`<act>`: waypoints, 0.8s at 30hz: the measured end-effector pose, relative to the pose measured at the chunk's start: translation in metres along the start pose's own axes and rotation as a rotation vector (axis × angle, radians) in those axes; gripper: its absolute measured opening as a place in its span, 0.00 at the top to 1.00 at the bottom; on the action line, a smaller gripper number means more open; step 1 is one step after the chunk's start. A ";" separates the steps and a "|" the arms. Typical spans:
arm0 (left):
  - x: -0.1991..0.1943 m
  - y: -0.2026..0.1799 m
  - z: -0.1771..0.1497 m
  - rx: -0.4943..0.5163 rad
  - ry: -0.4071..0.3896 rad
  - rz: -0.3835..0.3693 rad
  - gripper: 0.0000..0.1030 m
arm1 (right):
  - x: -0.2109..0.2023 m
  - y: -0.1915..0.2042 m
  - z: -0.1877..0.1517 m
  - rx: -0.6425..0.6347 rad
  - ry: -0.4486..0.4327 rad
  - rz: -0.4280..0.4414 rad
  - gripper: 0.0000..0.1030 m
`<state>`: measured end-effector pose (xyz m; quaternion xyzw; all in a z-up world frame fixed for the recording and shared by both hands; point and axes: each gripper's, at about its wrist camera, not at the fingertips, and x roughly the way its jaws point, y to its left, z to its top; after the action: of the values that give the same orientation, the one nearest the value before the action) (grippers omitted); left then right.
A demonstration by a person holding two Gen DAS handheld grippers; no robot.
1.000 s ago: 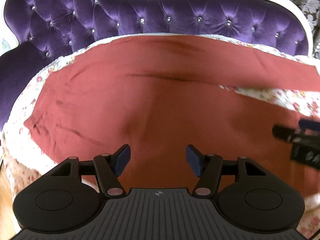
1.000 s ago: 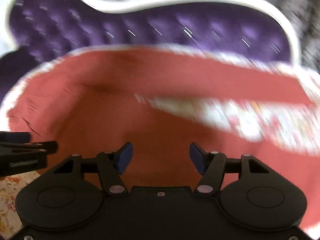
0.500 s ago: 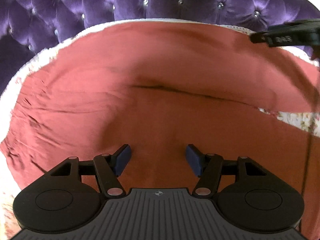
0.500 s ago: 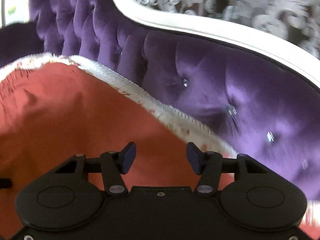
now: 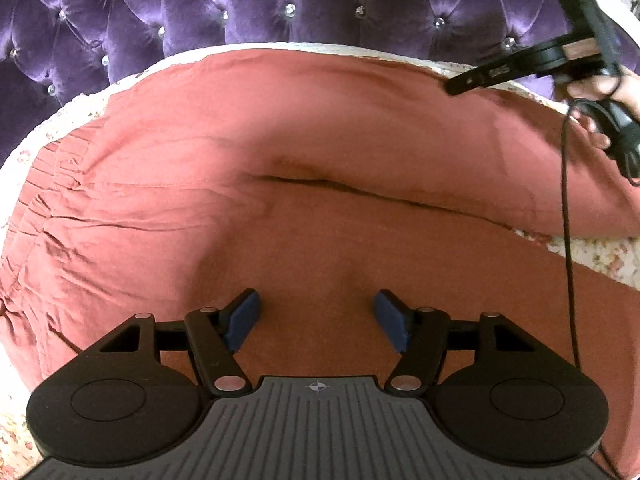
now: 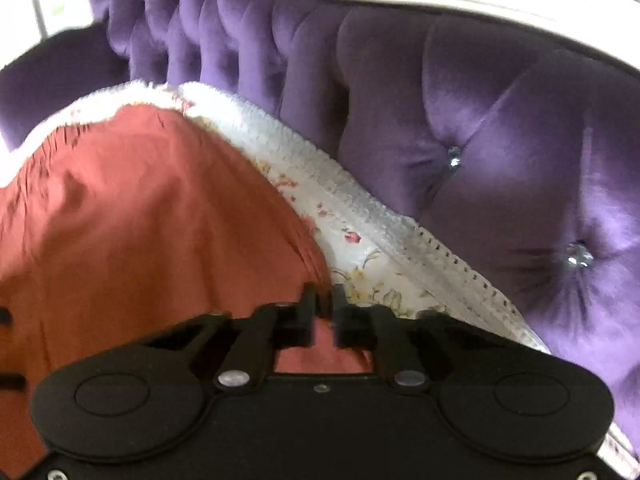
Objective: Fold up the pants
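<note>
The rust-red pants [image 5: 280, 152] lie spread flat on a floral cover, waistband at the left, legs running right. My left gripper [image 5: 316, 320] is open and empty, low over the near leg close to the crotch. My right gripper [image 6: 323, 300] is shut on the far edge of the pants [image 6: 140, 220], where the far leg meets the cover. In the left wrist view the right gripper [image 5: 460, 86] shows at the upper right, over the far leg's back edge.
The white floral cover [image 6: 360, 240] lies under the pants on a purple tufted sofa. The sofa backrest [image 5: 280, 4] rises right behind the pants' far edge. A black cable [image 5: 566, 220] hangs from the right gripper across the legs.
My right gripper moved to the far edge of the pants and shut on it. My left gripper dropped a little closer to the near leg and stayed open.
</note>
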<state>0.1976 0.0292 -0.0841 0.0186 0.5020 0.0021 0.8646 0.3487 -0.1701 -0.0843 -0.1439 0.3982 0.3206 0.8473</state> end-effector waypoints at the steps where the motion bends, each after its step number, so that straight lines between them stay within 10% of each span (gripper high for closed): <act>1: -0.002 0.002 0.001 -0.003 -0.003 -0.001 0.39 | -0.013 0.008 -0.001 -0.020 -0.029 -0.013 0.89; 10: -0.059 0.024 0.043 -0.074 -0.145 -0.059 0.38 | -0.137 0.143 -0.069 -0.230 -0.185 -0.086 0.90; 15: -0.051 0.017 0.060 -0.098 -0.079 -0.157 0.38 | -0.134 0.207 -0.115 -0.284 -0.153 -0.111 0.96; 24: -0.035 -0.004 0.072 -0.081 -0.036 -0.171 0.38 | -0.132 0.190 -0.126 -0.157 -0.177 -0.119 0.95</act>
<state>0.2422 0.0221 -0.0184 -0.0595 0.4856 -0.0517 0.8706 0.0869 -0.1462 -0.0621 -0.2042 0.2865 0.3114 0.8828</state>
